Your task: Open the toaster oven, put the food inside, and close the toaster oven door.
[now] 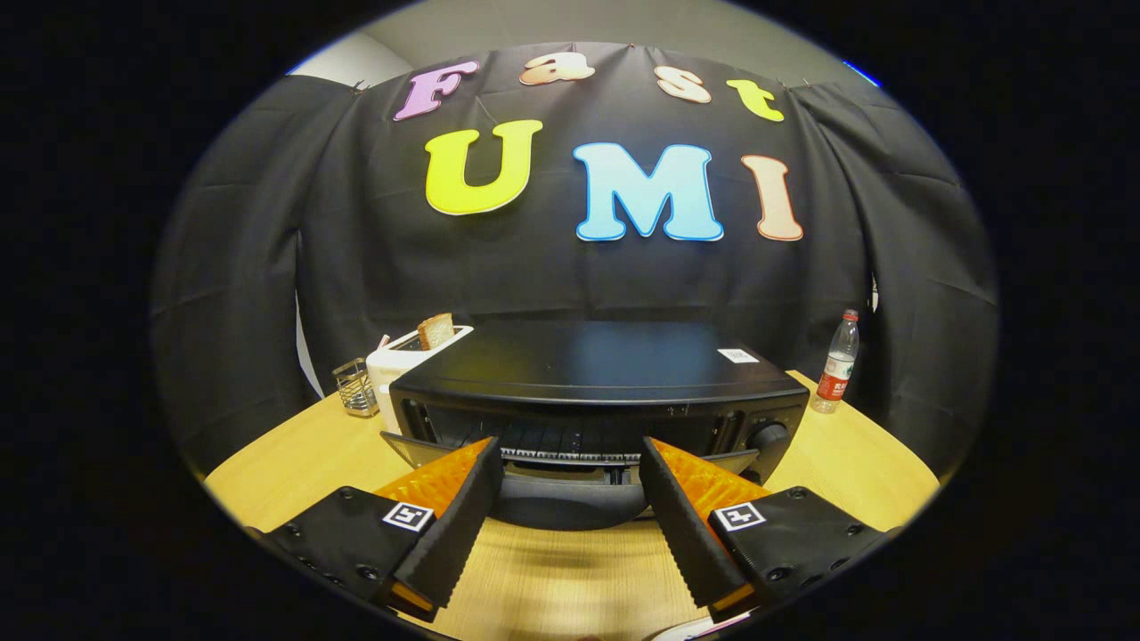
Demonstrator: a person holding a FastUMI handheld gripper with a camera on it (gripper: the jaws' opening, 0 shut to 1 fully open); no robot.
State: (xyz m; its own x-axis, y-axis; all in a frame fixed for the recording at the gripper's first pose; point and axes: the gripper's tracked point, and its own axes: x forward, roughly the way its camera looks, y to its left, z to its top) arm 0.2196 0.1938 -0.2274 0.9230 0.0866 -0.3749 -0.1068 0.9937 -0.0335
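The black toaster oven (606, 374) stands on the wooden table (855, 463) just ahead of my fingers. Its door (570, 507) is swung down toward me and lies between the two fingers, leaving the wire rack (570, 454) inside exposed. My gripper (570, 450) is open, its fingertips level with the oven's mouth and touching nothing. A sliver of a white plate (690, 630) peeks out below the right finger; whatever lies on it is hidden.
A white slot toaster (401, 361) with a slice of bread (435, 330) stands left of the oven, a small wire basket (356, 387) beside it. A water bottle (839, 361) stands at the oven's right. The oven's knob (768, 434) faces me.
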